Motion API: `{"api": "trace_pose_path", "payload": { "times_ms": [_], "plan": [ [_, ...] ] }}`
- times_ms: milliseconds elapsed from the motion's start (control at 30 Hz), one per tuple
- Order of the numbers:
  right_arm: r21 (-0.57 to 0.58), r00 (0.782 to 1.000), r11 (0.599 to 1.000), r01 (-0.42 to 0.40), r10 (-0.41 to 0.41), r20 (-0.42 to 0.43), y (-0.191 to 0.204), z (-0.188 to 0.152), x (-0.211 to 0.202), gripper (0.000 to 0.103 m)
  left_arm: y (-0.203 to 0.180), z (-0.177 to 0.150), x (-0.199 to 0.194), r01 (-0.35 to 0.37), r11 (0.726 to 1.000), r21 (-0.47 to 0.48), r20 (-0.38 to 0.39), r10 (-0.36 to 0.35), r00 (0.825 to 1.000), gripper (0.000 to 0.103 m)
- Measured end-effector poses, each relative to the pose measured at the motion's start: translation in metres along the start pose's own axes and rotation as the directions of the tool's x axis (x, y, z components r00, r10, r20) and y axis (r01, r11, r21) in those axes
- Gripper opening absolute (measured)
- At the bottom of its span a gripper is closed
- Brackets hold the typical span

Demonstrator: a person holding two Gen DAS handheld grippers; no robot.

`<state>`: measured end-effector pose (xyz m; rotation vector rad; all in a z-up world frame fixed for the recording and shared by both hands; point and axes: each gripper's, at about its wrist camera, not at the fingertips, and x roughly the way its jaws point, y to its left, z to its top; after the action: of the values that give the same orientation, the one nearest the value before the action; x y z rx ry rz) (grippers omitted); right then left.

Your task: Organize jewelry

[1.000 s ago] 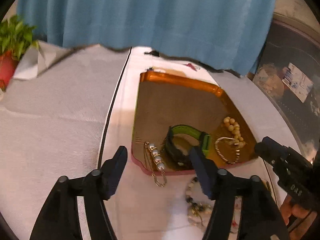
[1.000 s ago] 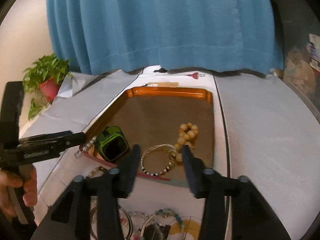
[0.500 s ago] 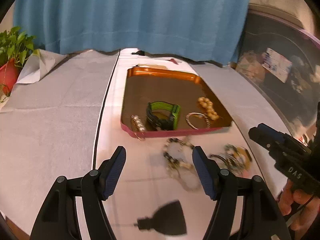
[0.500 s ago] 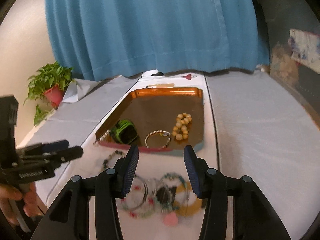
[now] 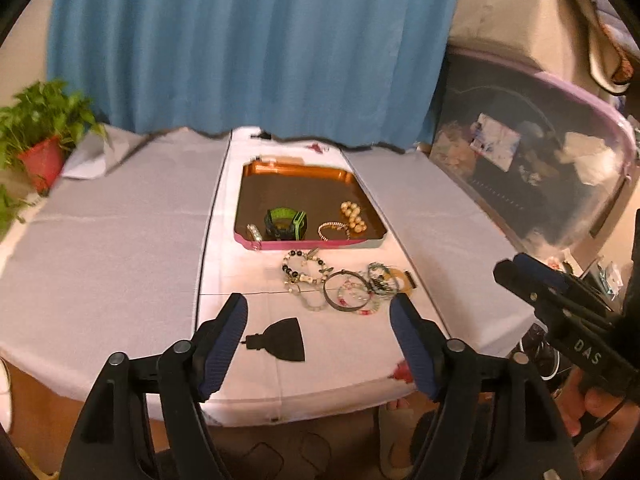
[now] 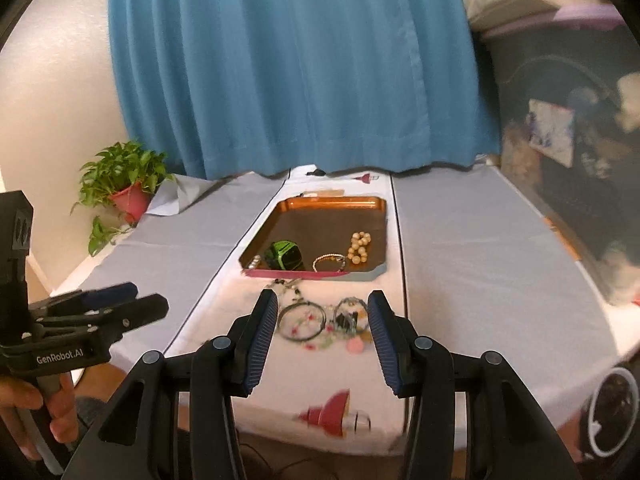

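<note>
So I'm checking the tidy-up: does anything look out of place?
Yes. A tangled heap of bracelets lies on the tablecloth just in front of the tray, not in it. The watch, bead string and thin bracelet are inside.

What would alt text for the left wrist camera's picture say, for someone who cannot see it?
An open two-finger left gripper, holding nothing, points at a white-clothed table where a tangle of bracelets lies just in front of an orange tray. The tray holds a green watch, a beaded bracelet and other pieces. Behind hangs a blue curtain.
</note>
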<state>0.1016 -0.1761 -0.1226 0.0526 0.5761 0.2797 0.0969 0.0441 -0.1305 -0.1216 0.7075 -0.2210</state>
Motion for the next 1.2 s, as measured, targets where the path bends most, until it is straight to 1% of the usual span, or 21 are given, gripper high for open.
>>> {"api": "trace_pose_path", "payload": {
  "times_ms": [67, 100, 167, 200, 333, 500, 667, 833, 1200],
  "plan": [
    [-0.012, 1.0, 1.0, 0.008, -0.008, 0.01, 0.005, 0.0, -0.023, 0.05, -0.004, 0.0, -0.019, -0.007, 1.0, -0.006, 0.017, 0.007, 1.0, 0.079],
    [-0.016, 1.0, 1.0, 0.015, -0.014, 0.015, 0.009, -0.001, -0.037, 0.051, -0.006, 0.0, -0.028, -0.008, 1.0, -0.008, 0.024, 0.008, 1.0, 0.08],
    [-0.013, 1.0, 1.0, 0.005, -0.005, 0.016, 0.012, -0.001, -0.054, 0.058, -0.01, 0.001, -0.041, -0.005, 1.0, -0.001, 0.029, 0.005, 1.0, 0.081],
    [-0.007, 1.0, 1.0, -0.003, 0.003, 0.019, 0.014, -0.002, -0.064, 0.058, -0.013, 0.0, -0.047, -0.006, 1.0, 0.008, 0.034, 0.006, 0.999, 0.082],
    [0.009, 1.0, 1.0, -0.016, 0.016, 0.025, 0.015, -0.004, -0.085, 0.06, -0.024, 0.0, -0.058, -0.031, 0.998, 0.053, 0.048, 0.028, 0.998, 0.084],
    [-0.01, 0.999, 1.0, -0.024, 0.024, 0.025, 0.019, -0.006, -0.093, 0.06, -0.025, 0.0, -0.058, -0.026, 0.998, 0.053, 0.043, 0.024, 0.999, 0.084],
    [-0.011, 1.0, 1.0, -0.028, 0.028, 0.01, 0.016, -0.004, -0.077, 0.06, -0.022, 0.002, -0.043, -0.027, 0.999, 0.043, 0.03, 0.026, 0.999, 0.084],
    [0.003, 0.999, 0.999, -0.034, 0.034, -0.014, 0.009, -0.004, -0.05, 0.06, -0.016, 0.004, -0.017, -0.035, 0.999, 0.036, -0.007, 0.035, 0.999, 0.084],
    [-0.007, 0.993, 0.997, -0.071, 0.07, -0.094, -0.001, -0.013, 0.03, 0.06, 0.012, 0.008, 0.056, -0.064, 0.998, 0.011, -0.093, 0.064, 0.994, 0.084]
  ]
}}
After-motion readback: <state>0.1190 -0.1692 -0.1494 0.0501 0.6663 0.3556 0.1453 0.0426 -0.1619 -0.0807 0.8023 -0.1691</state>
